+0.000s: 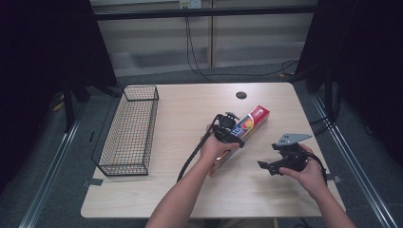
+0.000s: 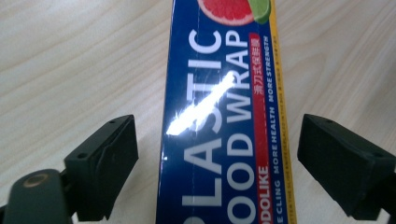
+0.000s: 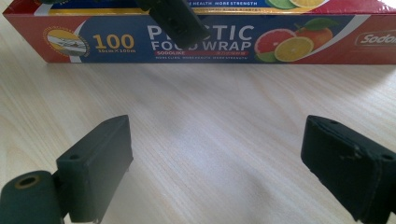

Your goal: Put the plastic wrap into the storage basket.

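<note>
1 long box of plastic food wrap [image 1: 251, 122] lies flat near the middle of the table [image 1: 190, 190], running diagonally away from me, its far end red. I read white "PLASTIC FOOD WRAP" lettering on a blue top face, with a red band, a yellow edge strip and cut citrus fruit printed near one end; its side panel carries a "100" mark in yellow.

Going left to right: a black wire basket [image 1: 128, 130] stands near the table's left edge, well apart from the box. My left gripper [image 2: 215, 154] straddles the box, 1 jaw on each side with pale table showing in both gaps, so it is released and not pressing. My right gripper [image 3: 215, 163], held just right of the box in the high view, faces its side panel with both jaws spread wide over bare wood, grasping nothing.

Light wood-grain laminate covers the tabletop, with a dark round grommet [image 1: 241, 95] near the far edge. Grey carpet [image 1: 47, 190] surrounds it, black drapes [image 1: 47, 47] hang on both sides, and cables [image 1: 199, 61] trail down the pale back wall.
</note>
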{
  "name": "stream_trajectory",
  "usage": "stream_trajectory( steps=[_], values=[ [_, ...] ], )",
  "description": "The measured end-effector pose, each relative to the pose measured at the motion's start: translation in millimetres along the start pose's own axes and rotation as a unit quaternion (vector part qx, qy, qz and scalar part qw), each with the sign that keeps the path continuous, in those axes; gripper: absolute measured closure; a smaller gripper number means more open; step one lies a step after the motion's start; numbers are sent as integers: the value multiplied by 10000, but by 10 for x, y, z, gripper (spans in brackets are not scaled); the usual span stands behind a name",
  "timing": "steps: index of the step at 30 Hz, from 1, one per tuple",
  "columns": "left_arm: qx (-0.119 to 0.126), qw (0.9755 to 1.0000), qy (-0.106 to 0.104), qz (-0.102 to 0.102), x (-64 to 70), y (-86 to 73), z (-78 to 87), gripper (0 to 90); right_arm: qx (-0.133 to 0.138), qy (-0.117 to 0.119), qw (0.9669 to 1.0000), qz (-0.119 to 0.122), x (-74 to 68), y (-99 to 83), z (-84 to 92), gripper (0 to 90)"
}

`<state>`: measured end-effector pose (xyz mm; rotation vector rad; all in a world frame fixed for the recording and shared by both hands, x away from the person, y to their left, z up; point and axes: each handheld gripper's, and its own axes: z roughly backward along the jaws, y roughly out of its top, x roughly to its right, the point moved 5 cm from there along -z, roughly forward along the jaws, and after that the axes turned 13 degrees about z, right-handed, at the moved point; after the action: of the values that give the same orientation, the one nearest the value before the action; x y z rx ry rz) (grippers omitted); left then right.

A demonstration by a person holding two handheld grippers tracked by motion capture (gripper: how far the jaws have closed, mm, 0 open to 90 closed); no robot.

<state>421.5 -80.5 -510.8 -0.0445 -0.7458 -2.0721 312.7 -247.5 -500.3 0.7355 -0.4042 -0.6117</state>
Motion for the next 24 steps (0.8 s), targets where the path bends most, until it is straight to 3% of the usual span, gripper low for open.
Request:
stream_trajectory(
  steps=[1, 3, 9, 10, 11, 15, 18, 20, 24],
  values=[
    [-51, 9999, 26, -99, -13, 9, 2, 128, 0, 0, 10000, 0, 0, 0, 0, 84],
    [-69, 10000, 55, -1, -8, 16, -10, 152, -3, 1, 10000, 5, -2, 0, 1, 84],
    [-28, 9998, 212, -50, -16, 59, -44, 236, -4, -8, 10000, 1, 2, -3, 6, 84],
    [-111, 9995, 257, -152, -26, 62, -43, 238, -5, -5, 10000, 5, 2, -4, 7, 84],
    [-57, 9996, 250, -68, -21, 66, -64, 238, -5, -5, 10000, 5, 2, -4, 7, 84],
    [-144, 9996, 244, -77, -15, 75, -85, 249, -21, -8, 10000, 6, 3, -7, 2, 84],
    [-225, 9997, 107, -48, 17, 69, -83, 363, -10, -8, 10000, 10, 4, -5, 6, 84],
    [-280, 9993, 176, -199, 21, 76, -75, 377, -17, -15, 10000, 7, 5, -6, 5, 84],
    [-318, 9987, 297, -268, 40, 85, -63, 406, -18, -12, 10000, 30, 3, -6, 3, 84]
  ],
)
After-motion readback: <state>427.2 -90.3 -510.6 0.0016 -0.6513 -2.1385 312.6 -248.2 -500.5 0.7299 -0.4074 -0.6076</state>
